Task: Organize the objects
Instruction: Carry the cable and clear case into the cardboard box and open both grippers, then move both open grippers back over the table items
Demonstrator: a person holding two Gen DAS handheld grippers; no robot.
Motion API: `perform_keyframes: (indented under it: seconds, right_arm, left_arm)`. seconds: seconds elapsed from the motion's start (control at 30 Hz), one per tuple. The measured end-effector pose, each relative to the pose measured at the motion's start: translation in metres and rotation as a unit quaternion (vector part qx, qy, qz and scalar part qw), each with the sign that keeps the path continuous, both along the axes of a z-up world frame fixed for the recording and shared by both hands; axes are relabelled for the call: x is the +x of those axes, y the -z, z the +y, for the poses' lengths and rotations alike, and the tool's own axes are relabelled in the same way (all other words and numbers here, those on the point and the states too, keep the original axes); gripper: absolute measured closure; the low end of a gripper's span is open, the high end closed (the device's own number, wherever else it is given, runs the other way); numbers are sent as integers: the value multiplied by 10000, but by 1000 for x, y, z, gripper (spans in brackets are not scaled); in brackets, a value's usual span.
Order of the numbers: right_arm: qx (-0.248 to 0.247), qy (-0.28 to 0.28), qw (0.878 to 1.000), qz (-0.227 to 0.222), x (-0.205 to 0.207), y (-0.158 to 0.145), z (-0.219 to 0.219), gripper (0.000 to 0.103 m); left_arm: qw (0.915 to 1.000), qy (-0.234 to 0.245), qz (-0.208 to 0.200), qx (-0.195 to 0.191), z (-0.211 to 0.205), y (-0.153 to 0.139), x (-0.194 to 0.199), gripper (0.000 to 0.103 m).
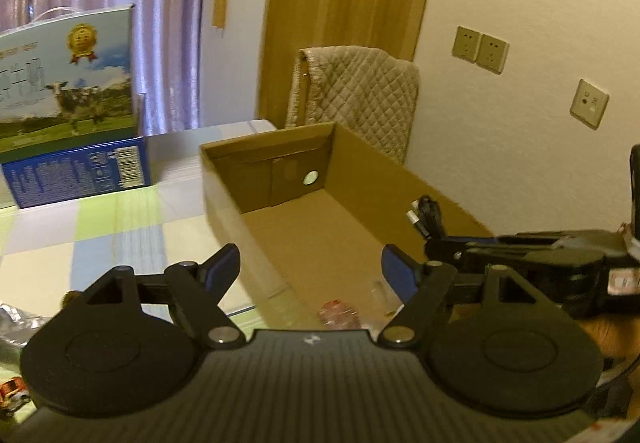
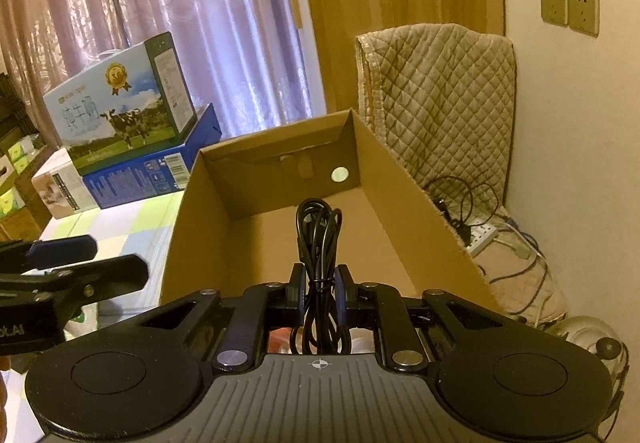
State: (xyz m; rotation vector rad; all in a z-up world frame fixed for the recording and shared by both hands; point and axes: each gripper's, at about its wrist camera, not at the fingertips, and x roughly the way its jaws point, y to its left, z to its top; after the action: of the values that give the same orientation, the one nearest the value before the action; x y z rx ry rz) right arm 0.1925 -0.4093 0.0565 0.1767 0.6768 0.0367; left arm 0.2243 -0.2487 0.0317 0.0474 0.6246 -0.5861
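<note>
Right gripper (image 2: 318, 293) above checkered tablecloth (image 1: 120, 219)

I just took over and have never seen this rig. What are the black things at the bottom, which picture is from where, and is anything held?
They are two hand-held grippers, each with a camera looking along its fingers. One picture is the left gripper's view: it is open and empty, over the near end of the cardboard box. The other is the right gripper's view: it is shut on a bundled black cable above the same box. A few small items lie in the box's near end, too blurred to name. Milk cartons stand on the checked tablecloth.
</note>
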Motion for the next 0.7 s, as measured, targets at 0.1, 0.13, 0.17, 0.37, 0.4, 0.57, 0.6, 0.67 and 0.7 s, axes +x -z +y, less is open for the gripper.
perform_keyframes:
  seconds: [0.1, 0.13, 0.17, 0.37, 0.4, 0.57, 0.6, 0.67, 0.7]
  right_arm:
    - [49, -69, 10000, -6, 0, 0, 5, 92]
    - [66, -85, 9999, -7, -1, 1, 6, 92]
    - [95, -104, 9999, 9, 0, 1, 7, 91]
    - [86, 58, 9998, -155, 2, 1, 9, 76]
    - [133, 98, 9997, -202, 1, 0, 7, 75]
    - [130, 142, 9994, -302, 2, -1, 10, 74]
    - [128, 132, 9993, -321, 2, -1, 11, 74]
    - [105, 108, 9991, -385, 2, -3, 16, 74]
    - [92, 89, 9991, -416, 1, -4, 18, 74]
  left_arm:
    - [9999, -91, -9, 52, 11, 1, -2, 29]
    - [9999, -109, -14, 54, 13, 1, -3, 29]
    - [9999, -129, -14, 54, 17, 1, -3, 29]
    - [9995, -264, 3, 168, 35, 5, -7, 27]
    - [9994, -293, 20, 172, 39, 7, -7, 27]
    - [9985, -478, 68, 264, 61, 15, -11, 27]
    - [9982, -528, 86, 281, 67, 17, -13, 27]
    - [9977, -599, 113, 309, 78, 19, -15, 27]
    - [9974, -634, 121, 323, 83, 19, -17, 27]
